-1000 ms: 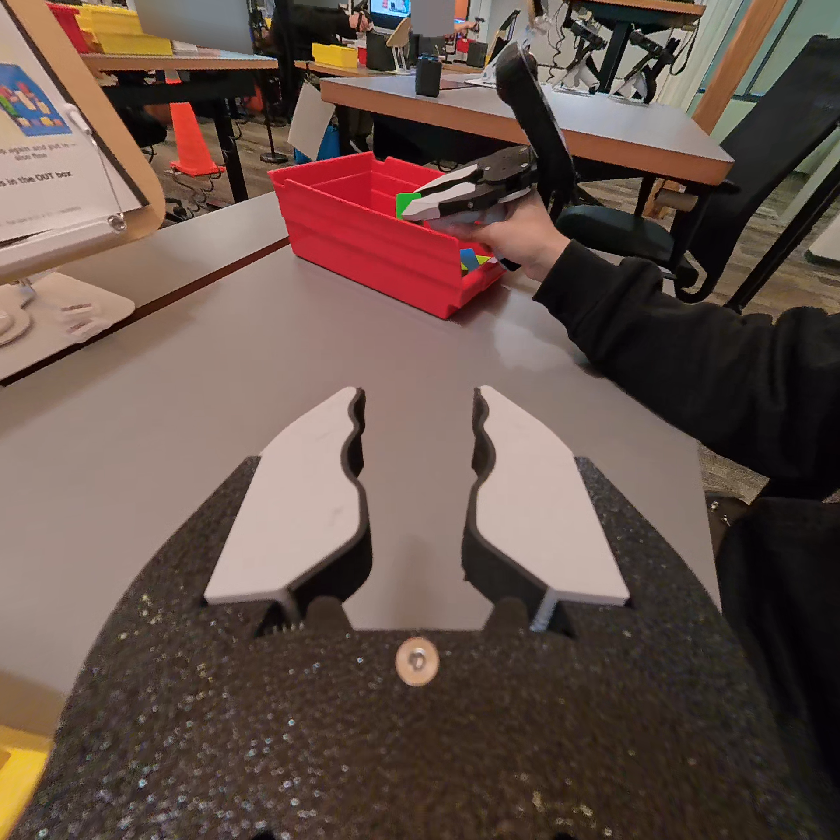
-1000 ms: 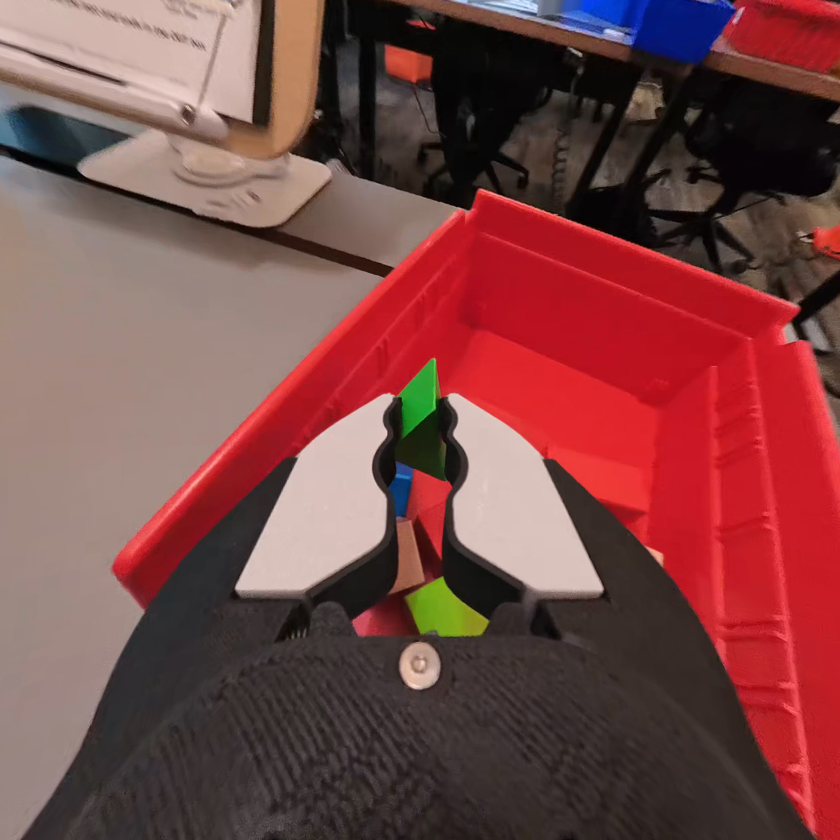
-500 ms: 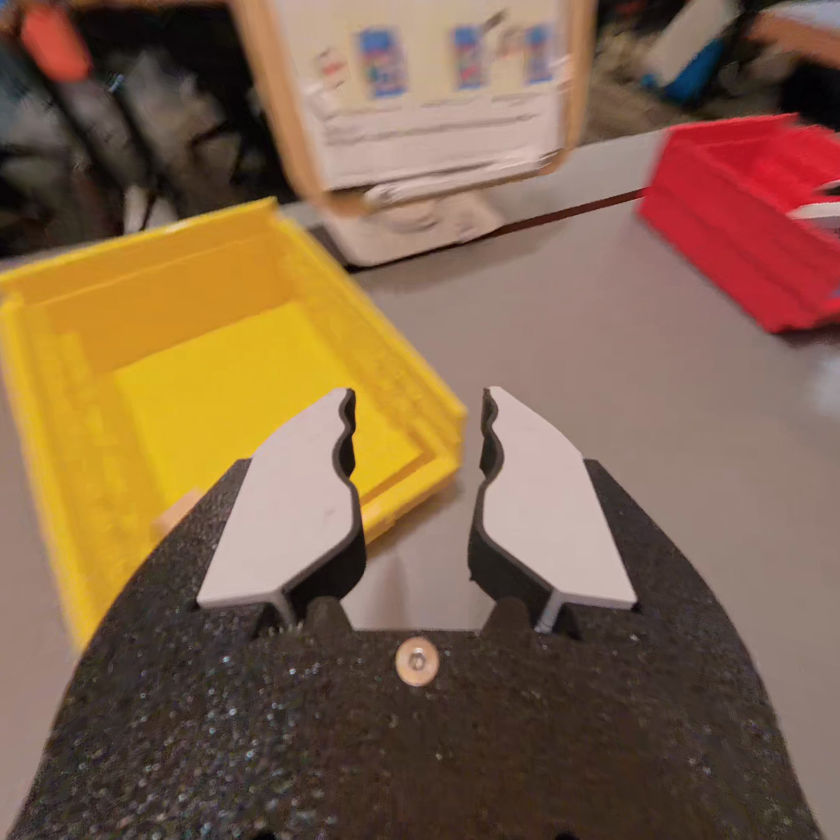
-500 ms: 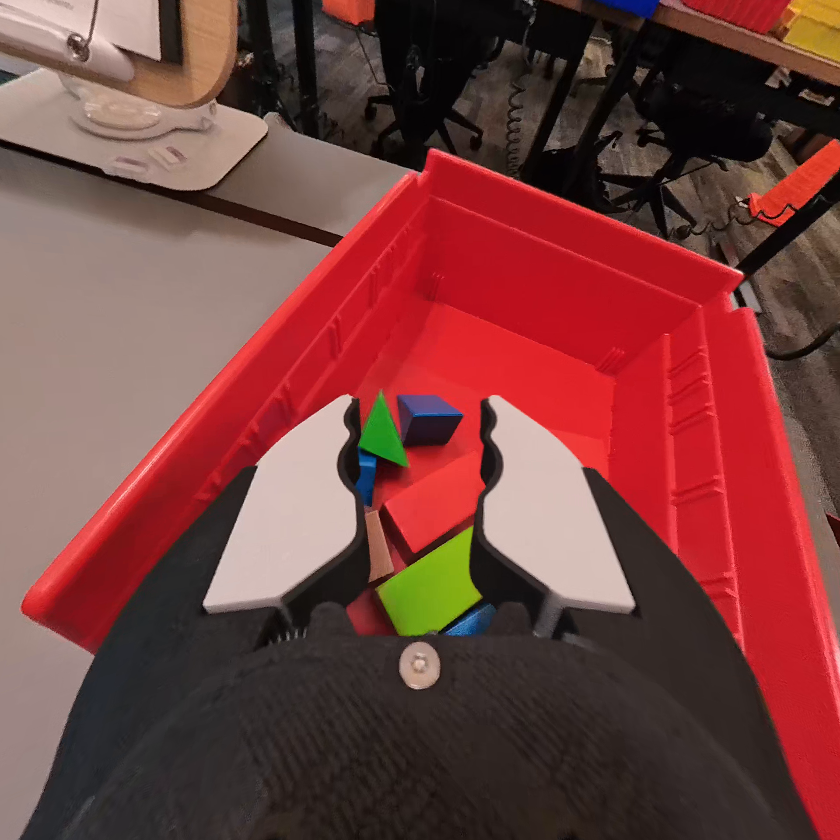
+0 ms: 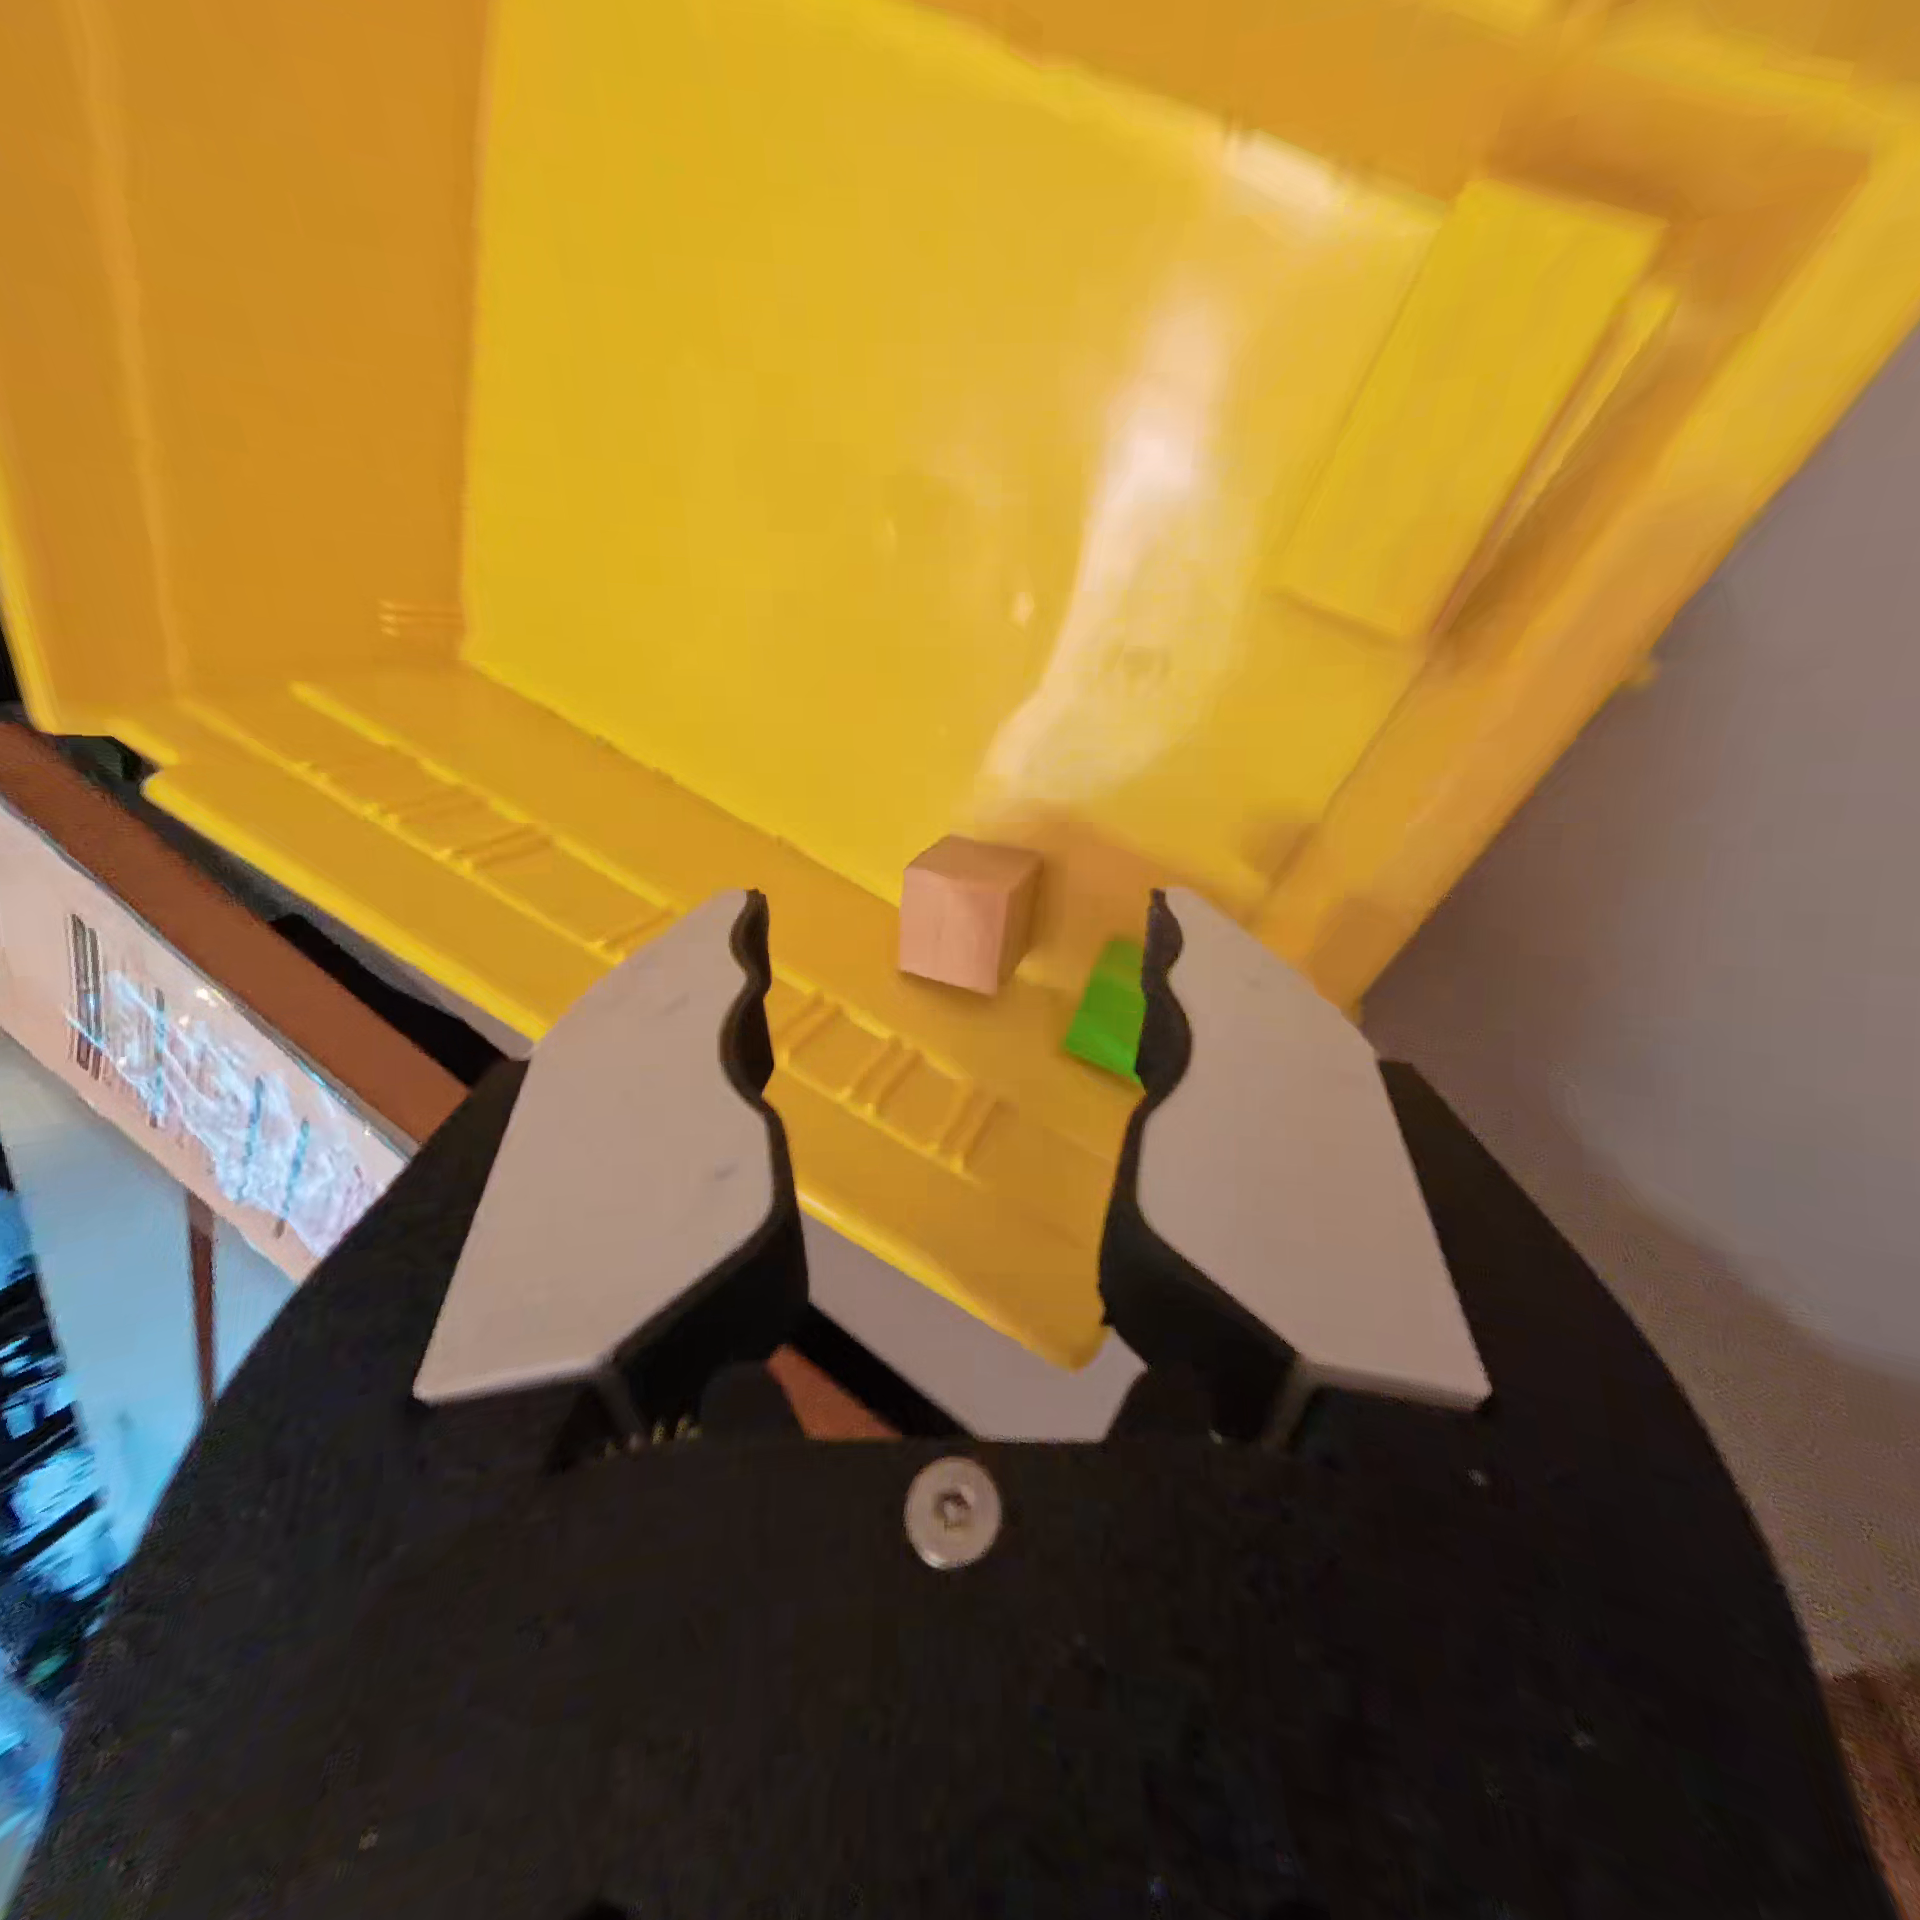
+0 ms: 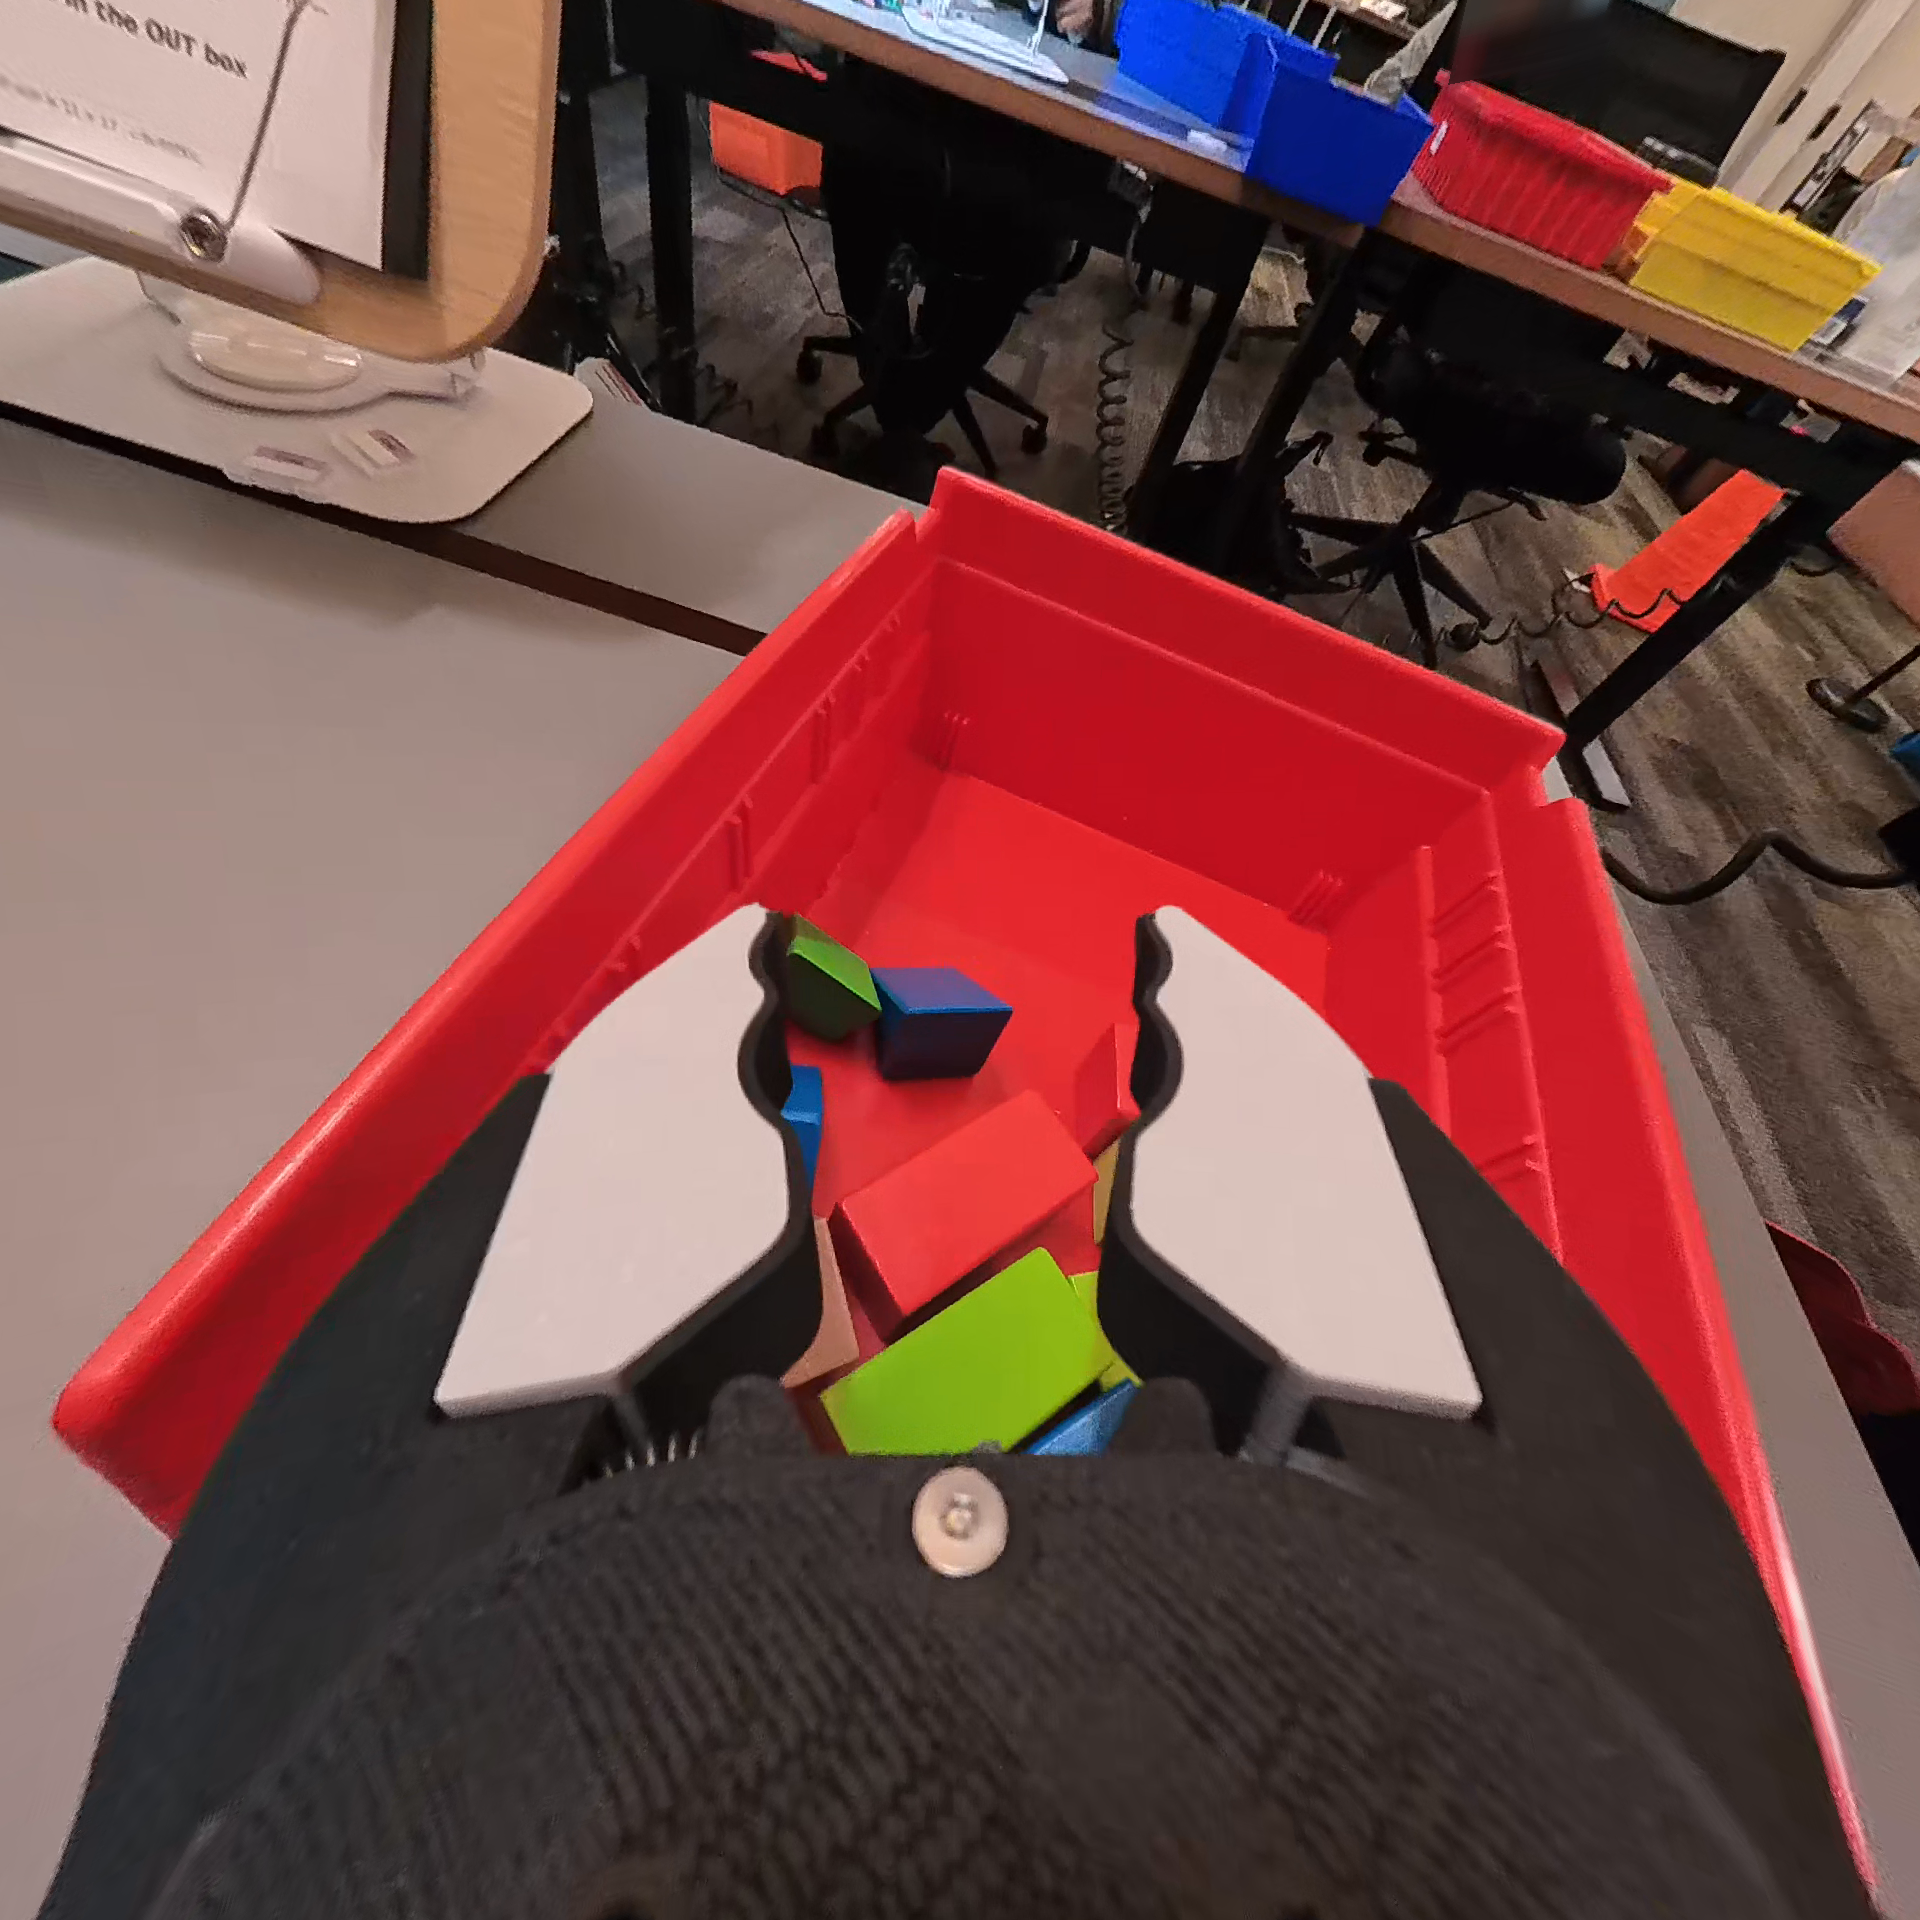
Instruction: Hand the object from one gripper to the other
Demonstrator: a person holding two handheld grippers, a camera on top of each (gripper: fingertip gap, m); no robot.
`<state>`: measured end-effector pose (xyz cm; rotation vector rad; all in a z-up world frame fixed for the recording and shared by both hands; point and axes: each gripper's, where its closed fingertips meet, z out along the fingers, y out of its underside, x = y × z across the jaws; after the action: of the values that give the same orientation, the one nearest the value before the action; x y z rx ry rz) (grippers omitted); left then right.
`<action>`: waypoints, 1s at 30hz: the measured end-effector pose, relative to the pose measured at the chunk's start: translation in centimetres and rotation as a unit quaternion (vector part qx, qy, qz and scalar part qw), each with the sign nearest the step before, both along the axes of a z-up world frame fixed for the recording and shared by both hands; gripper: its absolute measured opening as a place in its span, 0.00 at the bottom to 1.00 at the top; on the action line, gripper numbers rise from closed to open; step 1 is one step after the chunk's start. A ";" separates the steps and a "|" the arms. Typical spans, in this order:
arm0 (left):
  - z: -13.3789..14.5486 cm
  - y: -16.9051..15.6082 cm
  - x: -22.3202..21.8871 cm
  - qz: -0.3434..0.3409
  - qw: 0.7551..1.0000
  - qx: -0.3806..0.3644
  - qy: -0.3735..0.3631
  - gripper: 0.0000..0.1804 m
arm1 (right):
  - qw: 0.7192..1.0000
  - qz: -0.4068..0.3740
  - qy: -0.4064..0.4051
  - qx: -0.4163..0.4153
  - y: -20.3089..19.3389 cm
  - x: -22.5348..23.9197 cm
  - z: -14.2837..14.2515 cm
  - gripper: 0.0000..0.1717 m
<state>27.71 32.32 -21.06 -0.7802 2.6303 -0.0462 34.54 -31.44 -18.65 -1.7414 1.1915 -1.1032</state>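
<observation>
Both jaws gape, gripping nothing — left gripper over a glossy yellow bin holding a wooden cube; right gripper over a ribbed red bin of painted blocks.

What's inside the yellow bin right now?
In the yellow bin, a plain wooden cube sits near the front wall, with a green block beside it, partly covered by the open left claw. The rest of the visible floor is bare.

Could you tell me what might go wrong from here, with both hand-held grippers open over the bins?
1. The blocks in the red bin lie crowded; closing on the blue cube could nudge the green block touching it.
2. Neither the left hand-held gripper nor the right hand-held gripper holds anything, so no handover is ready.
</observation>
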 end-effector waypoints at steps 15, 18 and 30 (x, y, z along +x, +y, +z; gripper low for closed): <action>-6.2 4.6 0.4 -0.066 0.953 0.232 0.181 0.34 | 1.000 0.001 0.002 0.004 -0.2 0.0 0.0 0.38; -6.9 5.1 0.4 -0.068 0.944 0.256 0.198 0.32 | 1.000 0.001 0.004 0.003 -0.2 0.0 0.0 0.38; -3.0 1.0 3.3 -0.035 0.985 0.155 0.063 0.19 | 1.000 0.019 -0.012 0.018 0.7 0.0 0.8 0.39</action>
<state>30.99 33.27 -24.07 -0.5999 2.6887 0.3973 34.50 -30.77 -17.90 -1.7124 1.1509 -1.0713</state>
